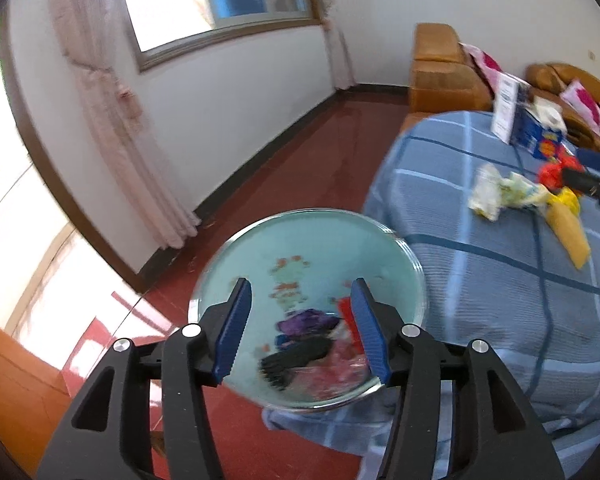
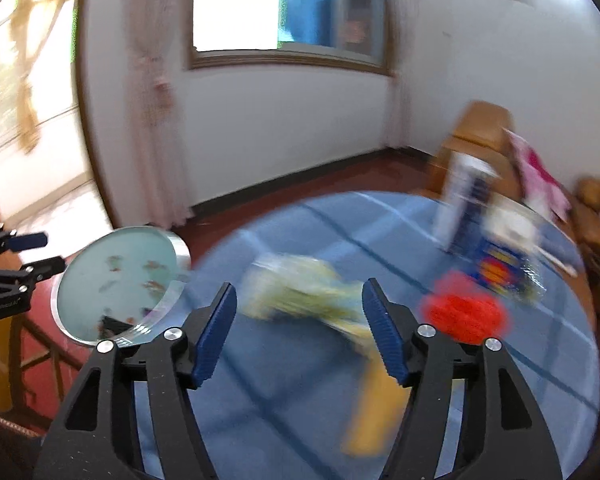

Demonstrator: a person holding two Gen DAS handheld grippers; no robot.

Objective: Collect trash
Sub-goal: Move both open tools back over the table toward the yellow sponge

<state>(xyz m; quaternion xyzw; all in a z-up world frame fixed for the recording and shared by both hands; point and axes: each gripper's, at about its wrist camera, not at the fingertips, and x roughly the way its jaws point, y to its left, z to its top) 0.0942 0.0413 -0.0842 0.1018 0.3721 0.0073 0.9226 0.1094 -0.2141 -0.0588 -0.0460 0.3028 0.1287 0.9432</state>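
A round pale-green basin (image 1: 300, 248) with a metal rim sits at the left edge of the table, tilted in the right wrist view (image 2: 116, 276). It holds purple, black and red scraps (image 1: 312, 344). My left gripper (image 1: 300, 328) is open right above the basin, empty. On the blue checked tablecloth (image 1: 480, 280) lie a crumpled white-yellow wrapper (image 1: 500, 192), a yellow packet (image 1: 568, 228) and a red wrapper (image 1: 552, 174). My right gripper (image 2: 298, 332) is open over the cloth, the white-yellow wrapper (image 2: 300, 292) just ahead between its fingers, the red wrapper (image 2: 464, 312) to its right.
A blue box (image 1: 540, 136) with a white card stands at the table's far side. Orange-brown sofas (image 1: 440, 68) with pink cushions stand behind. Red floor (image 1: 280, 168), a curtain and a window lie to the left. The right wrist view is motion-blurred.
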